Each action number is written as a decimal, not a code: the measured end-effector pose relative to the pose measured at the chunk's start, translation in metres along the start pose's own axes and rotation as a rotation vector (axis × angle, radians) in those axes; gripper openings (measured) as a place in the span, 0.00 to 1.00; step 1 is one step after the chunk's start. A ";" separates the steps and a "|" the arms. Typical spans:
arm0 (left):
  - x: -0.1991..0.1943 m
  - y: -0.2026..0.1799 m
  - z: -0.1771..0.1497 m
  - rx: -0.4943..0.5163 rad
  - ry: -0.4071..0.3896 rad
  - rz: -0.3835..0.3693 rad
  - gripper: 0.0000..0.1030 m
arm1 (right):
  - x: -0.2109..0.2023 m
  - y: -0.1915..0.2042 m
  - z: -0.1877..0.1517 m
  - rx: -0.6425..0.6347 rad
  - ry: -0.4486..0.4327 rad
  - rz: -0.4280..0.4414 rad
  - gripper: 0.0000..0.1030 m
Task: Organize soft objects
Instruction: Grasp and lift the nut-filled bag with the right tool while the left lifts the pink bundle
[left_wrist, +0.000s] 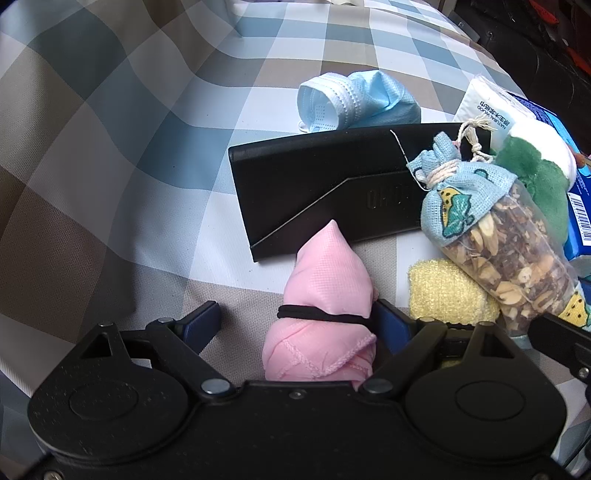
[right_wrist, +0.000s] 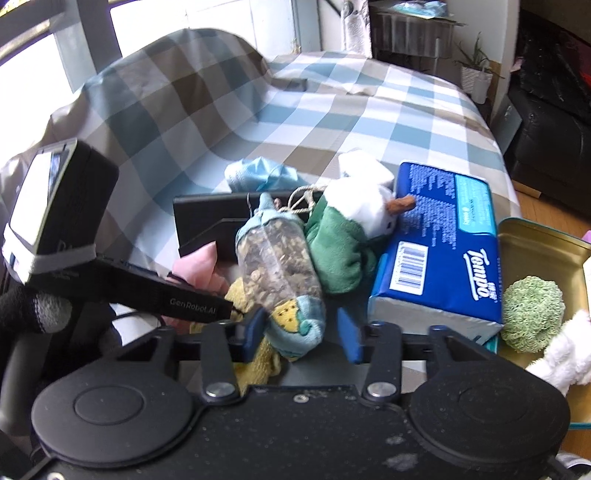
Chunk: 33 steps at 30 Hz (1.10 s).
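My left gripper (left_wrist: 299, 319) hangs open over the checked bedspread (left_wrist: 110, 166). A pink cloth bundle (left_wrist: 325, 295) tied with a black band lies between its fingers, close to the right one. My right gripper (right_wrist: 301, 332) is shut on the lower end of a herb sachet (right_wrist: 277, 266) with a blue cloth top; its right finger is blurred. The sachet (left_wrist: 498, 243) leans on a yellow cloth (left_wrist: 443, 291) and against a green and white plush toy (right_wrist: 343, 240).
A black folding case (left_wrist: 314, 184) lies behind the bundle, with a crumpled blue face mask (left_wrist: 351, 99) beyond it. A blue tissue pack (right_wrist: 443, 240) sits at the right. Beside it, an open tin (right_wrist: 543, 243) holds a green scrub ball (right_wrist: 532, 314) and a white fluffy item (right_wrist: 561, 358).
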<state>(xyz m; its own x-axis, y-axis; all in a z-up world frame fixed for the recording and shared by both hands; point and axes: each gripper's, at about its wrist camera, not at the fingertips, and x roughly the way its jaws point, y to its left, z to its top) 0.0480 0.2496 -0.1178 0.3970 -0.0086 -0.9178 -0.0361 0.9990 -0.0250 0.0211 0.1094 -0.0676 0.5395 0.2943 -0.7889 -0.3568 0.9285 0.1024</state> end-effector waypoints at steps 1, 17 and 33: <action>0.000 0.000 0.000 0.000 0.000 0.000 0.82 | 0.001 0.001 -0.001 -0.004 0.004 0.008 0.25; 0.001 0.000 0.001 -0.001 0.002 0.002 0.83 | -0.045 -0.030 -0.044 0.056 0.106 -0.057 0.23; 0.002 0.000 0.002 -0.007 0.010 0.000 0.82 | -0.026 -0.003 -0.036 -0.280 0.026 -0.216 0.89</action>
<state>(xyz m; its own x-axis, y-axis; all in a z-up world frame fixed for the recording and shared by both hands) 0.0507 0.2501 -0.1188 0.3874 -0.0086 -0.9219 -0.0425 0.9987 -0.0272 -0.0192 0.0914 -0.0693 0.6072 0.0891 -0.7895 -0.4338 0.8697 -0.2355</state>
